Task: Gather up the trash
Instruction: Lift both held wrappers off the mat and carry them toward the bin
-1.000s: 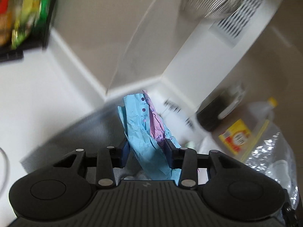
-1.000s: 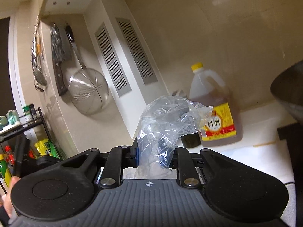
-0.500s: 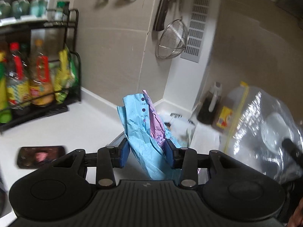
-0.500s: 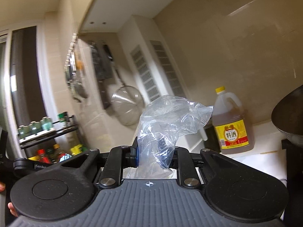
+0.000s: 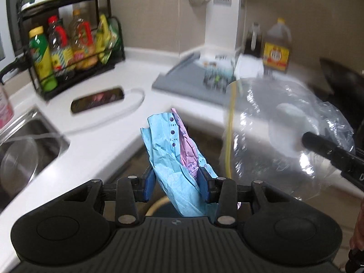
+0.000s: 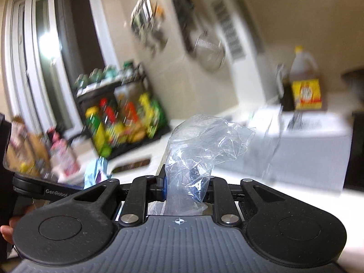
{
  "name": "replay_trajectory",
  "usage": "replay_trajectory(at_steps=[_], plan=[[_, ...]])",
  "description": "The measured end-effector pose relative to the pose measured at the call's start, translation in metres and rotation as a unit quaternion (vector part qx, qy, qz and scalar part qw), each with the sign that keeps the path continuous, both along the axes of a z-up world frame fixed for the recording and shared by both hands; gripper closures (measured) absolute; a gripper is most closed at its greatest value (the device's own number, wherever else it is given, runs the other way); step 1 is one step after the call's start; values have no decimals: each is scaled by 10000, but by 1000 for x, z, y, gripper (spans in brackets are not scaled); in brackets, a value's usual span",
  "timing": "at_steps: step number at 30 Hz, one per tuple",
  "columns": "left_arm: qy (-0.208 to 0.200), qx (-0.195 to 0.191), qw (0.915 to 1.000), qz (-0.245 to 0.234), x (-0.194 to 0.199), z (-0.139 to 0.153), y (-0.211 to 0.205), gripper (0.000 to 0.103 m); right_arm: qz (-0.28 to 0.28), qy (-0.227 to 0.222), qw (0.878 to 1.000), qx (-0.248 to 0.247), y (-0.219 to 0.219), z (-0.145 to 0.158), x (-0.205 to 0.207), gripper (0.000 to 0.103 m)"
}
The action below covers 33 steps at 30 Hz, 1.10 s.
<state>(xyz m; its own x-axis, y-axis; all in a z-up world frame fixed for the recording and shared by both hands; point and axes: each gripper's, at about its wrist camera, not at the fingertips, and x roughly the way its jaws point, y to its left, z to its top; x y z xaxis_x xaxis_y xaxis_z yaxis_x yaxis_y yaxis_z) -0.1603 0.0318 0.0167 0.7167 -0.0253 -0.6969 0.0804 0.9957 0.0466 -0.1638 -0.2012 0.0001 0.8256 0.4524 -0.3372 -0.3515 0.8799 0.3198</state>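
My left gripper (image 5: 176,185) is shut on a crumpled blue and pink paper wrapper (image 5: 173,157), held in the air in front of the white counter's edge. Below it a round bin rim (image 5: 157,206) shows between the fingers. To the right hangs a clear plastic bag (image 5: 279,136) with a yellow strip, held by the other gripper's finger (image 5: 327,150). In the right wrist view my right gripper (image 6: 187,186) is shut on that clear plastic bag (image 6: 200,145), which bunches up above the jaws. The blue wrapper (image 6: 94,175) and the left device show at the left.
White counter (image 5: 109,136) with a steel sink (image 5: 25,145) at left, a black phone (image 5: 97,100) with a white cable, a black rack of bottles (image 5: 68,43), a grey board (image 5: 186,77) with wrappers, an oil jug (image 5: 276,50) and a dark wok (image 5: 341,79) at right.
Both grippers have swung down and back from the wall; the left view now shows the counter, sink and bin rim. The wrapper and the bag stay gripped. The bag hangs closer to the wrapper.
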Motion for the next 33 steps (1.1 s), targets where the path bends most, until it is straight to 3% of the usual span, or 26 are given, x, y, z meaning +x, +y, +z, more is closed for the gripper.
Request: replay_trajectory(at_steps=[4,13,33], plan=[[160,-35,9999,7,-37,-17,7,59,135,294,9993,-178,19,-16,-31,82],[246,-91,9997,37,-78,-34,13,59,311,304,9953,-869,46,-32,-85,82],[328,-231,9990,217,-91,-48,15,58,355,534,9927,-1020,52,-38,-96,82]])
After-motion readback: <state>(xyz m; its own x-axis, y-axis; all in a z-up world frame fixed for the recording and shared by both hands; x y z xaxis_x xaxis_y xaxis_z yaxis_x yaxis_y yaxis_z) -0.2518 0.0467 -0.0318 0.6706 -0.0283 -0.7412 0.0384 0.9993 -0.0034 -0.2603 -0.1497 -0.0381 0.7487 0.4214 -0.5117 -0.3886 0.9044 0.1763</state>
